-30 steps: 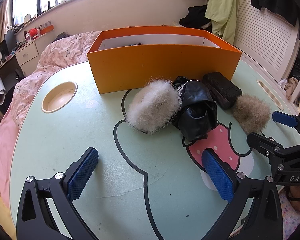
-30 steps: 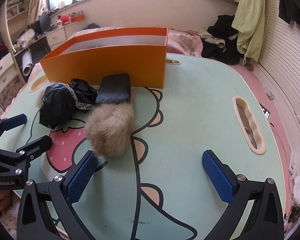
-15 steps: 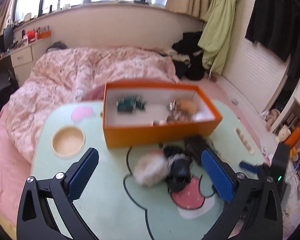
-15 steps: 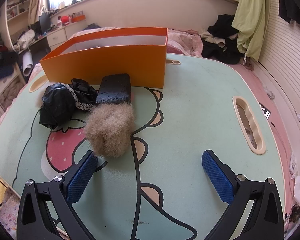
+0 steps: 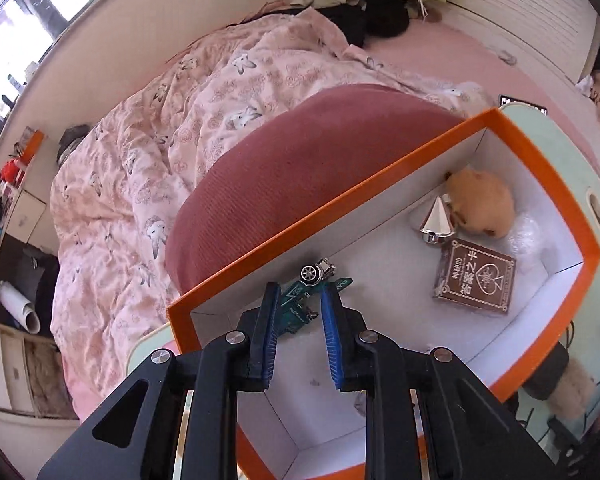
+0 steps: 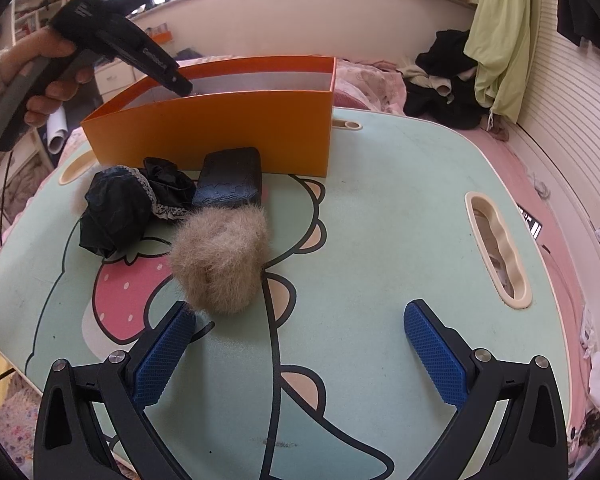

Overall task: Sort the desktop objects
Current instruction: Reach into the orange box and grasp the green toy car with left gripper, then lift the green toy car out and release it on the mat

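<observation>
My left gripper (image 5: pixel 300 290) reaches down into the orange box (image 5: pixel 340 204), its blue pads shut on a green toy car (image 5: pixel 300 308) near the box's left end. The box also holds a brown card pack (image 5: pixel 476 280), a silver cone (image 5: pixel 438 224) and a tan plush (image 5: pixel 482 204). In the right wrist view a hand holds the left tool's black body (image 6: pixel 140 56) over the orange box (image 6: pixel 220 132). My right gripper (image 6: pixel 300 344) stands open above the table, just in front of a tan fur ball (image 6: pixel 220 260). A black lace bundle (image 6: pixel 120 208) and a black case (image 6: pixel 230 178) lie behind it.
A bed with a pink quilt (image 5: pixel 180 120) and a red cushion (image 5: pixel 300 168) lies beyond the box. The table has a handle slot (image 6: pixel 496 248) at the right and a cup recess (image 6: pixel 74 168) at the left. The person's hand (image 6: pixel 48 64) is at the upper left.
The left gripper rose off the table, swung over the orange box and dipped in; its wide-open jaws closed on the green toy car. The right gripper stayed put.
</observation>
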`<state>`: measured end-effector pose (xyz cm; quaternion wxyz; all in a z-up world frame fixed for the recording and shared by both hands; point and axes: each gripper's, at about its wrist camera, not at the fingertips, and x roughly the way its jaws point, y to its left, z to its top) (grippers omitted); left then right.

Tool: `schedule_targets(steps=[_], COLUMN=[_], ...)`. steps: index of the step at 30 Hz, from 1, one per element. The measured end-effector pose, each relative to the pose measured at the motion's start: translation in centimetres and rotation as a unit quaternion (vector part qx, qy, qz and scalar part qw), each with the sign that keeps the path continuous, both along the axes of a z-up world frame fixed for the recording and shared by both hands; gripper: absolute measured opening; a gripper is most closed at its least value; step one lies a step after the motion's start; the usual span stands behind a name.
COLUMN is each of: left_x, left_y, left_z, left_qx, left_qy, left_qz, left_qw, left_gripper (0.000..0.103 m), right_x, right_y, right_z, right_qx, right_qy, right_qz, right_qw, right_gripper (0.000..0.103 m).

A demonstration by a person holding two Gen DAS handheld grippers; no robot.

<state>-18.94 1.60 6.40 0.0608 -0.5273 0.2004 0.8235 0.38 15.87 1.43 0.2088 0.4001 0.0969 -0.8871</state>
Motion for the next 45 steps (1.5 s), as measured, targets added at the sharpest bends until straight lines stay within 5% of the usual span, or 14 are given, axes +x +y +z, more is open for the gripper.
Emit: schedule_targets(steps=[8,14,20,25,28,31,35,39,45], left_x=[-1.2,-0.6,0.1,-0.1,-0.7,-0.6,-0.5,1.4,9.6], left_y=[1.0,1.0,1.6,1.2,0.2,-0.2,-0.9,-1.7,-0.8], left_z=[-0.5,-1.1,-0.9,-1.7,-2.4,-2.7,-1.7,2.5,6.7], left_qx=[-0.046,0.0,-0.056,-0.077,-0.04,-0.004,0.023,0.094,0.151], left_qy=[-0.001,-0.081,-0.03,-0.033,-0.059,-0.074,-0.066,-0.016,0.046], left_qz=[-0.021,-0.036,-0.045,-0.032,-0.015,-0.011,0.005,0.011,-0.061], left_qw=[0.9987,0.9961,0.997,0.9959,0.9973,0.9972,0.9976,0.9954,0.9856], left_gripper=[0.025,0.028,0.03,0.063,0.061,0.029,0.028,0.028,0.028], right_x=[0.0,0.0,0.0,0.0,0.0,0.0,0.1,0.1,0.0], right_y=[0.1,0.1,0.1,0.1,0.1,0.1,0.1,0.1,0.2], right_z=[-0.1,-0.1,-0.1,-0.1,-0.1,-0.1,-0.1,-0.1,-0.1], right_qx=[0.0,0.0,0.0,0.0,-0.001,0.0,0.0,0.0,0.0], right_qy=[0.0,0.0,0.001,0.001,0.001,0.001,0.001,0.001,0.001], right_qz=[0.0,0.0,0.001,0.001,0.001,0.001,0.001,0.001,0.001], right_qw=[1.0,1.0,1.0,1.0,1.0,1.0,1.0,1.0,1.0], right_gripper=[0.103,0.103,0.103,0.103,0.103,0.103,0.103,0.103,0.103])
